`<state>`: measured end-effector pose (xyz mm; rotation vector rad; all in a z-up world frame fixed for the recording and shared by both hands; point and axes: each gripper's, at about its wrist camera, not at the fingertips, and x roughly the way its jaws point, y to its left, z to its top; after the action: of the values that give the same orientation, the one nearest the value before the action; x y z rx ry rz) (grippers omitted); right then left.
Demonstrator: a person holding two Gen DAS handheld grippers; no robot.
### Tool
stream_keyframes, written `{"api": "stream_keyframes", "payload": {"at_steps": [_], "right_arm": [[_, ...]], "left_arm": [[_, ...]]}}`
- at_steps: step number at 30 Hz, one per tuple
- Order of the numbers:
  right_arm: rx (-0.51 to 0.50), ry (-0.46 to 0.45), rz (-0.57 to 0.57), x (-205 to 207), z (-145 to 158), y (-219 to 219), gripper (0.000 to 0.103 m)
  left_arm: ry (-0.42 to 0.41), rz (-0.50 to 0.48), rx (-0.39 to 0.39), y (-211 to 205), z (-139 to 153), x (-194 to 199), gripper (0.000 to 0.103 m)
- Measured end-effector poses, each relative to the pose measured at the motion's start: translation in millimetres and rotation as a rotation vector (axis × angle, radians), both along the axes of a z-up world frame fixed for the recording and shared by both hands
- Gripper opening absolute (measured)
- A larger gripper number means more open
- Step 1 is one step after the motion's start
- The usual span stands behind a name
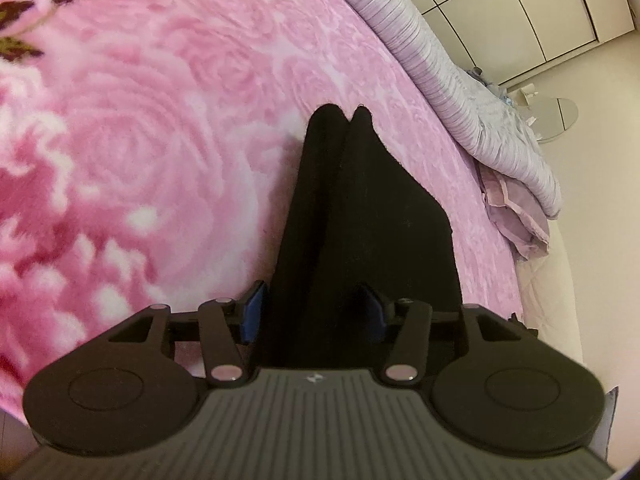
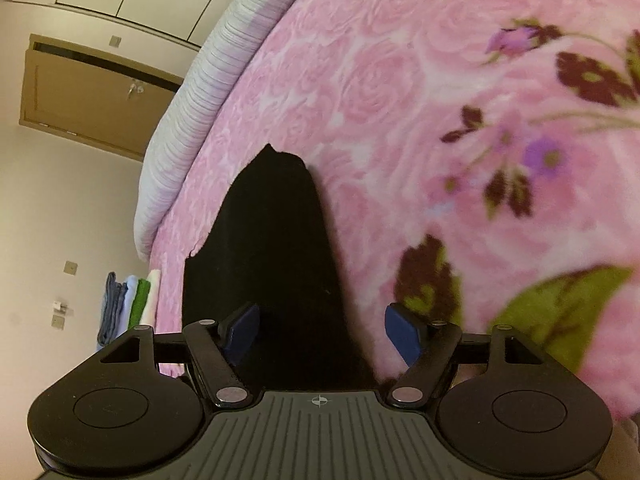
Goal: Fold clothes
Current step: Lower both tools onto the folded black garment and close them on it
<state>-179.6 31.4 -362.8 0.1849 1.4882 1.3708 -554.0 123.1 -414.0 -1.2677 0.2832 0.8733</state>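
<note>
A black garment lies flat on the pink rose-patterned blanket, narrowing to two pointed ends at the far side. My left gripper hangs low over its near end. The blue pads stand apart on either side of the fabric without pressing it. In the right wrist view the same black garment runs away from me to one blunt tip. My right gripper is open wide around the near end, and pink blanket shows between the cloth and the right pad.
A striped lilac-white quilt is bunched along the bed's far edge. Beyond it are white wardrobe doors and a small round glass table. A brown door and a stack of folded clothes show at the left.
</note>
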Motion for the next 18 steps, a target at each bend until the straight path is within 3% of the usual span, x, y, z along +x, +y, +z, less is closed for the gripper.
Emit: {"api": "stream_keyframes", "payload": {"at_steps": [8,14,18], "right_arm": [[0.013,0.052,0.081,-7.4,-16.0,36.3,0.072],[0.071,-0.029,0.109,-22.9,-19.2,45.8,0.056],[0.031,-0.005,0.079,-23.0,-17.1,45.9,0.047]], "left_arm": [[-0.038,-0.053,0.023,16.4,-8.7,8.3,0.046],[-0.011,-0.109,0.073,25.7,-8.3,21.8,0.041],[-0.028,-0.127,0.022,31.9,-5.9,20.6,0.032]]}}
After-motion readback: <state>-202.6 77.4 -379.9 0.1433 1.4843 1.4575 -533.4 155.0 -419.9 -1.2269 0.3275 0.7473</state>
